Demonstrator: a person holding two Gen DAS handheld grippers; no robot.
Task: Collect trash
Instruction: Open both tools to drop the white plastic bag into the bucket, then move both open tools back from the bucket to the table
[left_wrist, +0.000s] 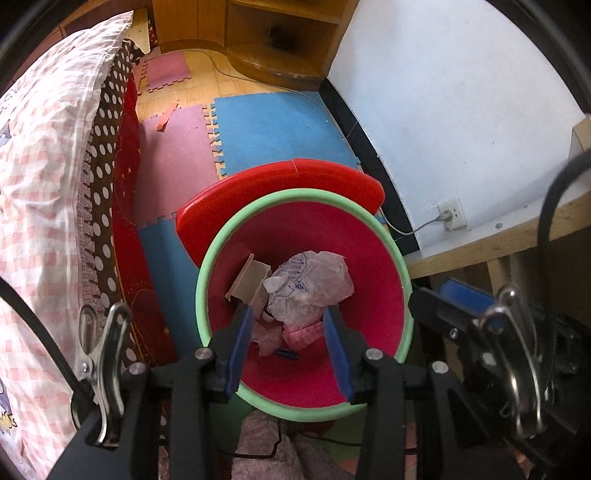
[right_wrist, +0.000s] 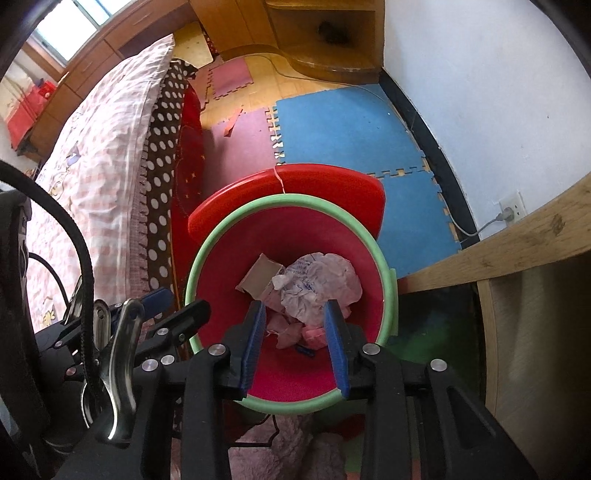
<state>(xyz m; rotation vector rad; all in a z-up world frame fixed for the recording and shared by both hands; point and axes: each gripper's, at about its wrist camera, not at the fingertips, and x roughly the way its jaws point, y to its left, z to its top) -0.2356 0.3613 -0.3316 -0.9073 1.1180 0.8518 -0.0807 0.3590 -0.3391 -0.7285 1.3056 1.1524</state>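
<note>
Both grippers point down over the red bin with the green rim, and the left gripper has its blue pads parted with nothing pressed between them. The right gripper is likewise released and empty. Below and just beyond each pair of jaws, the crumpled white paper lies in the bin's bottom beside a small cardboard box and pink scraps (the red lid stands tipped behind the rim).
</note>
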